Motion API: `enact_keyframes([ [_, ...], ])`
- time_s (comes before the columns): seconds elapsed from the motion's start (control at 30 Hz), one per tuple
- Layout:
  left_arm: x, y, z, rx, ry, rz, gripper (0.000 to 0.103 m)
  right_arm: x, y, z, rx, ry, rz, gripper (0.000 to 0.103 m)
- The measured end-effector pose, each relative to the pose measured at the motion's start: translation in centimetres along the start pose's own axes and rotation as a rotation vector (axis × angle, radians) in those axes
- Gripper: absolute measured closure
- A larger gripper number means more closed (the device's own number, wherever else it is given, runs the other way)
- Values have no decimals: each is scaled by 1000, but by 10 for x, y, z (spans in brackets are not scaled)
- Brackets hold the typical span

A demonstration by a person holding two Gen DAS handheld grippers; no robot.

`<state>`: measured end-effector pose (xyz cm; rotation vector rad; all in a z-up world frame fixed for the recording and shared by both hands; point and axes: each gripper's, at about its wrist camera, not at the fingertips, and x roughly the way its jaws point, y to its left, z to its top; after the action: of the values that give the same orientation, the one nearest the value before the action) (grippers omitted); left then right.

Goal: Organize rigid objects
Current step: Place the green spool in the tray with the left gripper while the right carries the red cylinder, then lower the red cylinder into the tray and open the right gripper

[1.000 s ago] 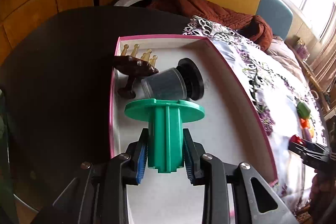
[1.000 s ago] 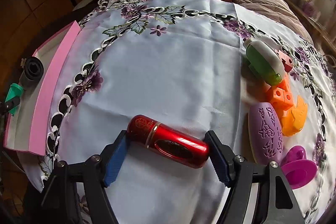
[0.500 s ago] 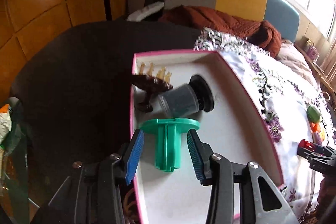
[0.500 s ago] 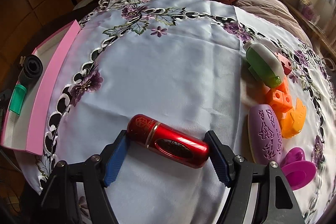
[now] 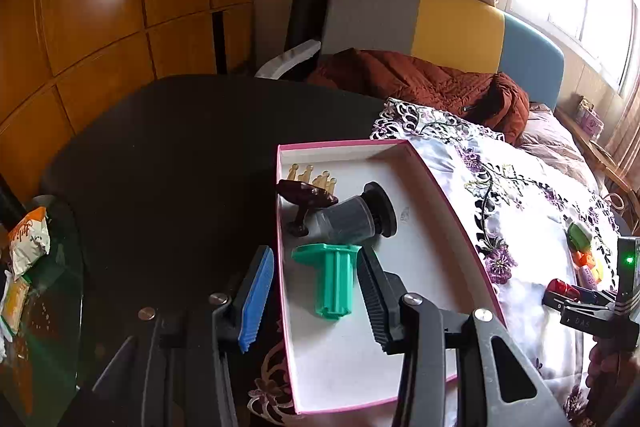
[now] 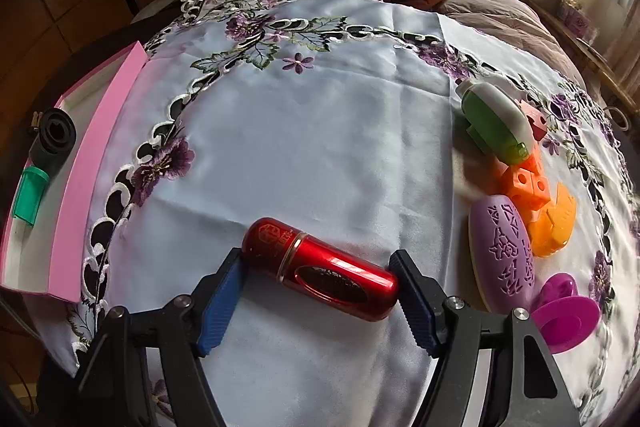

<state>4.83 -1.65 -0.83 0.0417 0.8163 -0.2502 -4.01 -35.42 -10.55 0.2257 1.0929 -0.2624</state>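
A green plastic spool (image 5: 334, 277) lies in the pink-rimmed white tray (image 5: 436, 267), beside a dark grey cylinder (image 5: 354, 219) and a brown comb (image 5: 306, 197). My left gripper (image 5: 316, 297) is open, its fingers either side of the spool and apart from it. My right gripper (image 6: 316, 301) is shut on a red metallic tube (image 6: 320, 269), held lengthwise between the pads above the white embroidered cloth (image 6: 300, 131). The tray (image 6: 70, 207) with the spool (image 6: 30, 195) also shows at the left of the right wrist view.
On the cloth's right lie a green and grey case (image 6: 496, 123), orange blocks (image 6: 526, 187), an orange piece (image 6: 554, 223), a purple patterned oval (image 6: 504, 251) and a magenta clip (image 6: 564, 315). A brown jacket (image 5: 420, 83) lies behind. A glass side table (image 5: 36, 287) stands left.
My left gripper opened, let go of the green spool in the tray, and drew back and up. My right gripper still holds the red tube, hardly moved.
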Motion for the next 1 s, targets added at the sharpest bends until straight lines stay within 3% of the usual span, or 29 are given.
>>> enact_keyframes([
  [0.27,4,15,-12,-31,23,8,59,-23,33,19,-42,-65,60,30],
  [0.57,3,36,-18,-78,26,17,59,-48,141,58,-297,-171,186,30],
  [0.77,4,52,-23,-110,38,25,60,-24,207,76,-466,-146,186,30],
  [0.83,5,56,-25,-121,44,24,60,-7,223,82,-508,-127,151,30],
  [1.0,10,59,-29,-126,64,21,60,24,237,92,-517,-99,116,27],
])
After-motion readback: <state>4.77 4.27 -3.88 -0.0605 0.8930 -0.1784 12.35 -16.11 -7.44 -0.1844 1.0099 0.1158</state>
